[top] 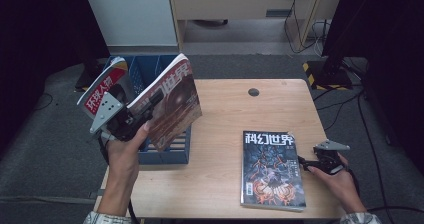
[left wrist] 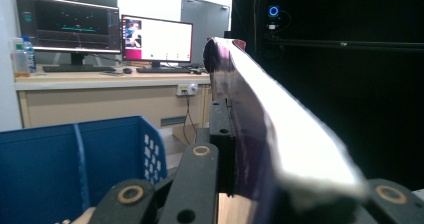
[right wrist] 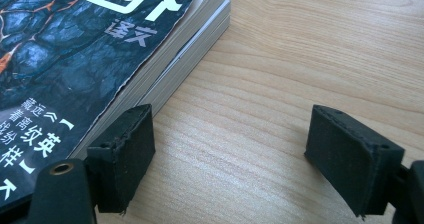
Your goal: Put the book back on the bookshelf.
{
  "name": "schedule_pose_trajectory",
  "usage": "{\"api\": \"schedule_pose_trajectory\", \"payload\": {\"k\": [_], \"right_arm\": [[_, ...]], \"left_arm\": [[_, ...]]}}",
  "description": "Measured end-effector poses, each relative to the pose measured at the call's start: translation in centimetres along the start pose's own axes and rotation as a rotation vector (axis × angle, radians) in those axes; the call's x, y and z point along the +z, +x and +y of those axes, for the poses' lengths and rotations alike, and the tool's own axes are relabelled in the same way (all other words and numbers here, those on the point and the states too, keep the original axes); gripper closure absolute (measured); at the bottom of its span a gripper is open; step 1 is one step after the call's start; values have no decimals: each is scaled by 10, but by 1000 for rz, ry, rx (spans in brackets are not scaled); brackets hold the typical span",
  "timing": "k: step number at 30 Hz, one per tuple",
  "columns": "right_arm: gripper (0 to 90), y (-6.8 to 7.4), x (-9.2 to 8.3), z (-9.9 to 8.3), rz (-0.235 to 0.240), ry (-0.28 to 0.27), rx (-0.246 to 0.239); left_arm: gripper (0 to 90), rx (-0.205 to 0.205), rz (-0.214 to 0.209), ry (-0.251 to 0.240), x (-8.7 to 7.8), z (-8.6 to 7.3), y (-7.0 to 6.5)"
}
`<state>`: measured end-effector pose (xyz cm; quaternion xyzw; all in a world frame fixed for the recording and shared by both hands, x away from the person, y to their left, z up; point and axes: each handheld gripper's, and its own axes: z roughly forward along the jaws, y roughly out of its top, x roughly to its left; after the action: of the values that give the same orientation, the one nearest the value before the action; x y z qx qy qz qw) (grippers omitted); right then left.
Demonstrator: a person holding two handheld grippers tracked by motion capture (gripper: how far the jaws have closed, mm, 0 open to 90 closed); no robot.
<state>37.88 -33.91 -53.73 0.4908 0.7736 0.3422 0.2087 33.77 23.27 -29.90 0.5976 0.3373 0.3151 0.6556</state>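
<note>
My left gripper (top: 146, 107) is shut on the edge of a brown-covered magazine (top: 172, 96), which it holds tilted in the air above a blue crate (top: 165, 154). In the left gripper view one black jaw presses flat against that magazine (left wrist: 280, 129), whose pages bend over and hide the other jaw. A dark blue-and-orange magazine (top: 272, 166) lies flat on the wooden table (top: 225, 114), on top of another one. My right gripper (top: 306, 163) rests low at its right edge, open. In the right gripper view its pads (right wrist: 132, 149) stand wide apart beside the stack (right wrist: 75, 59), with bare wood between them.
A red-and-white magazine (top: 102, 91) stands upright in the crate's left part. The crate (left wrist: 60, 169) sits on the table's left side and hangs over its edge. A round cable hole (top: 253, 92) marks the far middle of the table. Desks and monitors (left wrist: 155, 39) stand beyond.
</note>
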Motion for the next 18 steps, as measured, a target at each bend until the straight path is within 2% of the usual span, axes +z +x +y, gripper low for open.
{"api": "schedule_pose_trajectory", "payload": {"k": [10,18], "right_arm": [[197,0,0,0,0,0,0],[197,0,0,0,-2,-1,0]], "left_arm": [[839,-10,38,-9,-17,-4,14],[839,-15,54,-12,-25,-4,20]]}}
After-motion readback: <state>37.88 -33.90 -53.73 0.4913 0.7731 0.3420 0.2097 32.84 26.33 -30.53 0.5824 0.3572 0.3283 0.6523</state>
